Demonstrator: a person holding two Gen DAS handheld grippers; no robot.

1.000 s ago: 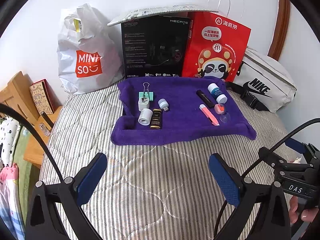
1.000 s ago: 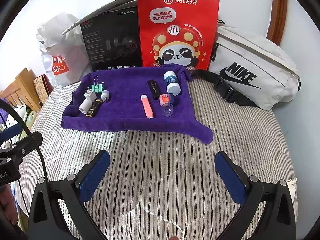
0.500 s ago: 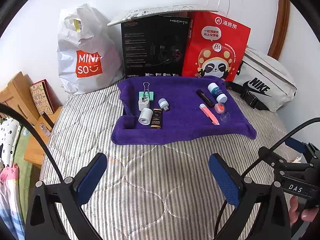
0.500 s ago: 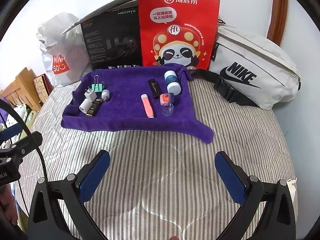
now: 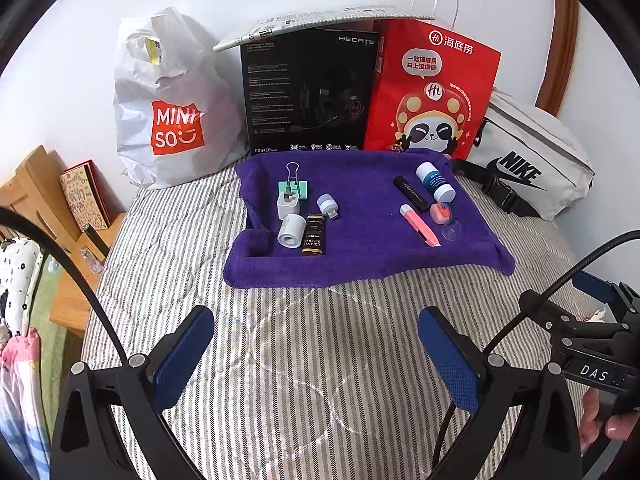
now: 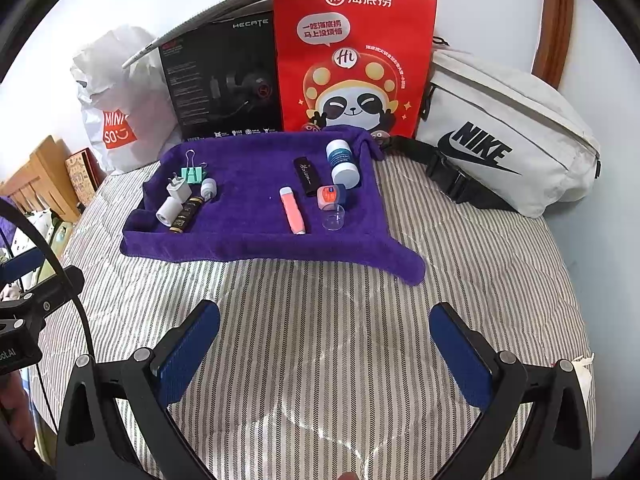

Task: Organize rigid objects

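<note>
You have a broad band of bare striped bedspread [image 6: 320,320] between your grippers and the purple towel [image 5: 360,252], whose near edge runs across the middle of both views, with one corner trailing off toward the right wrist side. Behind the towel the way is closed: a white Miniso bag [image 5: 172,112], a black Hecate box [image 5: 308,92], a red panda paper bag [image 6: 352,64] and a white Nike waist bag [image 6: 500,136] stand in a row against the wall. Past the bedspread's left edge sits a wooden nightstand [image 5: 32,192]. On the towel, the left cluster holds a green binder clip [image 5: 294,188], a white charger plug [image 5: 288,205], a white cylinder [image 5: 291,231], a dark Grand Reserve tube [image 5: 313,236] lying just beside that cylinder, and a small USB light [image 5: 328,206]. The right cluster, well apart across open purple cloth, holds a black lighter-shaped stick [image 6: 306,176], a blue-and-white bottle [image 6: 342,164], a pink highlighter [image 6: 293,210], an orange-lidded jar [image 6: 330,196] and a clear cap [image 6: 334,218]. Your left gripper [image 5: 316,360] hovers over the bare bedspread, short of the towel, fingers spread wide and empty. Your right gripper [image 6: 324,356] sits likewise, blue pads [image 6: 460,356] wide apart, touching nothing.
</note>
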